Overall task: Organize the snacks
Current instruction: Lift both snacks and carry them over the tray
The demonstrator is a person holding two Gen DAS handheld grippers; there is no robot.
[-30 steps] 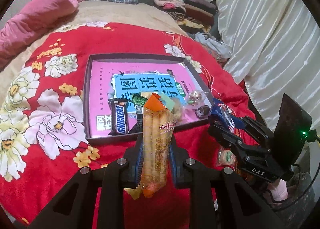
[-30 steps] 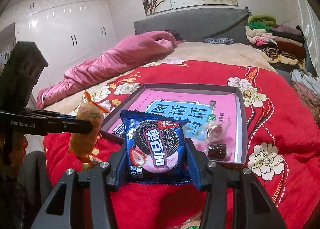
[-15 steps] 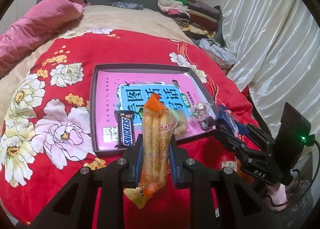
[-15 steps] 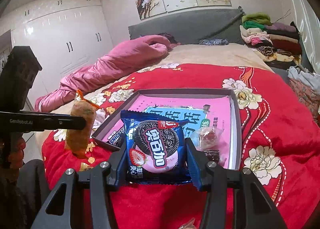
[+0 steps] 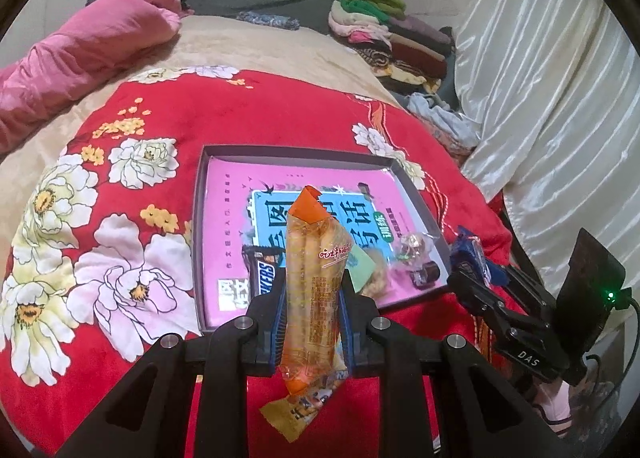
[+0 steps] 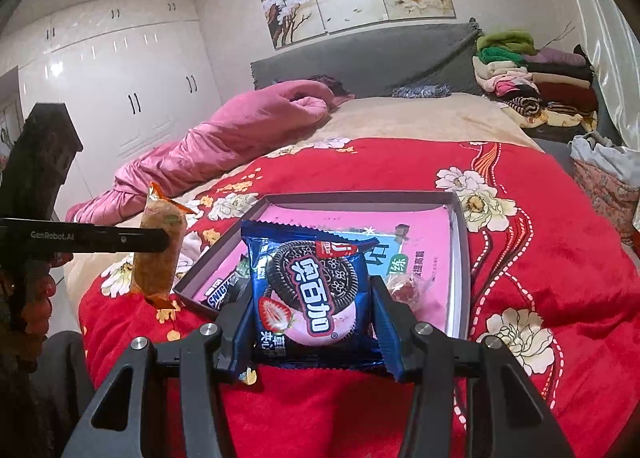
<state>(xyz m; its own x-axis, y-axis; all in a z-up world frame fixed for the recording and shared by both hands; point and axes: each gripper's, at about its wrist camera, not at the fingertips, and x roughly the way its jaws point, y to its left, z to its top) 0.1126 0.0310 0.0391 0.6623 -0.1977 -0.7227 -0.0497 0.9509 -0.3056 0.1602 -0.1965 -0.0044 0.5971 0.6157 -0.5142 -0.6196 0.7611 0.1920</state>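
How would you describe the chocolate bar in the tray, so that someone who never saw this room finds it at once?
On the red flowered blanket lies a shallow dark tray with a pink book inside. The chocolate bar lies at the tray's near edge, left of the other sweets. Unlike the clear-wrapped candies beside it, it is a long dark wrapper with big white and blue letters.

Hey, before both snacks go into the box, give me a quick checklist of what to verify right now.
1. Left gripper holds the orange snack pack firmly: ok.
2. Right gripper holds the blue cookie pack firmly: ok.
3. Box lies flat on the red blanket: ok.
4. Free floor in the box beyond the chocolate bar and candies: ok.
5. Grippers clear of each other: ok.
6. Packs already over the box: cannot tell.
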